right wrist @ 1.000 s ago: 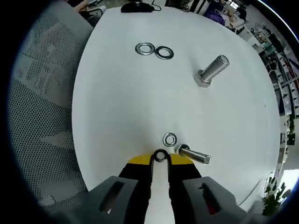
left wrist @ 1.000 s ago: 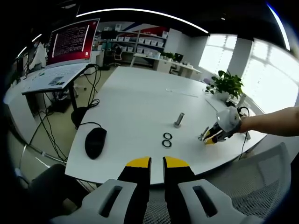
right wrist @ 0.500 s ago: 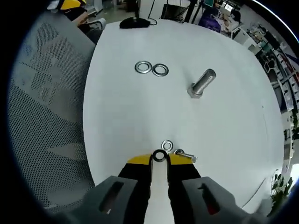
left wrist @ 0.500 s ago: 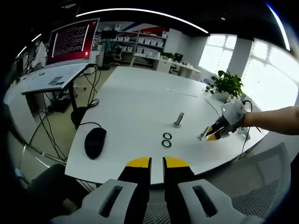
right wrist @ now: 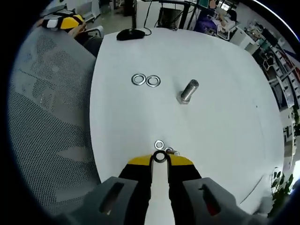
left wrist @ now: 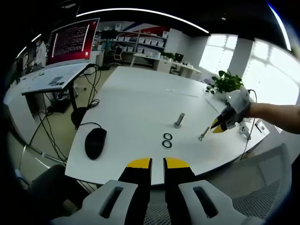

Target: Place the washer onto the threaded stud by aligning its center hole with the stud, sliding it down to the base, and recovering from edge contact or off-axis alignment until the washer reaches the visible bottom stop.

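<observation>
My right claw (right wrist: 160, 158) is clenched on a washer (right wrist: 160, 156), pinched upright at the yellow tips and held above the white surface (right wrist: 225, 122). Just beyond the tips a second washer (right wrist: 159, 145) lies flat, touching a small bolt (right wrist: 169, 151) on its side. Farther off the threaded stud (right wrist: 188, 91) stands upright on its hex base, and to its left a pair of washers (right wrist: 145, 80) lie side by side. My left claw (left wrist: 157, 163) hangs at the near edge of the surface, its jaws slightly parted and grasping nothing. A black mouse (left wrist: 95, 142) rests at the left.
</observation>
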`<state>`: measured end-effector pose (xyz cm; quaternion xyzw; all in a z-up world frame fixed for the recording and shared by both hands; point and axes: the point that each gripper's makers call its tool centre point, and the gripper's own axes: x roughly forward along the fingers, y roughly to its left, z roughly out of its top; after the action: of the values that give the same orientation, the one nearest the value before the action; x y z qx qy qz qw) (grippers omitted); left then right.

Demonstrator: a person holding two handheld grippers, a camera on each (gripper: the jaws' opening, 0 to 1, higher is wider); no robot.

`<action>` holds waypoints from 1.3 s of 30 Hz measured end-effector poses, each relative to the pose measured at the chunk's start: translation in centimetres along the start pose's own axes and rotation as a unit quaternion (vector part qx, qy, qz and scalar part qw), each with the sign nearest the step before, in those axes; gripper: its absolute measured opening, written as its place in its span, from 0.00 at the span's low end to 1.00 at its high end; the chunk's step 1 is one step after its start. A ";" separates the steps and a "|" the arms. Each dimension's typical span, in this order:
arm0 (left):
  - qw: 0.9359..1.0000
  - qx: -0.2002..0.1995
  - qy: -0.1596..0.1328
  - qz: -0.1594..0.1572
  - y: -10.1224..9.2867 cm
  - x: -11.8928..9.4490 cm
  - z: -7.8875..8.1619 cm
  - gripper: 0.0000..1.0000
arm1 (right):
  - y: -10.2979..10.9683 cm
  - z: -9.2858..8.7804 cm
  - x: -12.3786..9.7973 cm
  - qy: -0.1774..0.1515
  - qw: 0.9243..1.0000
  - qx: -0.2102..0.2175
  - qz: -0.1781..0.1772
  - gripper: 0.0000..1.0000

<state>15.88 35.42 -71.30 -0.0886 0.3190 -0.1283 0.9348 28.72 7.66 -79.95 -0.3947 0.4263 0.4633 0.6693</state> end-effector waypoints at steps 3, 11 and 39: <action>1.000 0.000 0.000 0.000 0.0 0.0 0.0 0.07 | -0.5 -0.1 0.0 0.003 1.000 0.002 -0.007 0.13; 1.000 0.000 0.000 0.001 0.0 0.0 0.0 0.07 | -1.6 -0.2 0.7 0.003 1.000 0.005 -0.023 0.13; 1.000 0.000 0.006 0.000 0.0 0.0 -0.1 0.07 | -0.6 -1.6 4.3 0.050 0.999 -0.013 0.005 0.13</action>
<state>15.81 35.39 -71.43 -0.0877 0.3241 -0.1293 0.9330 29.84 7.24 -84.38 -0.4236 0.4549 0.4520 0.6398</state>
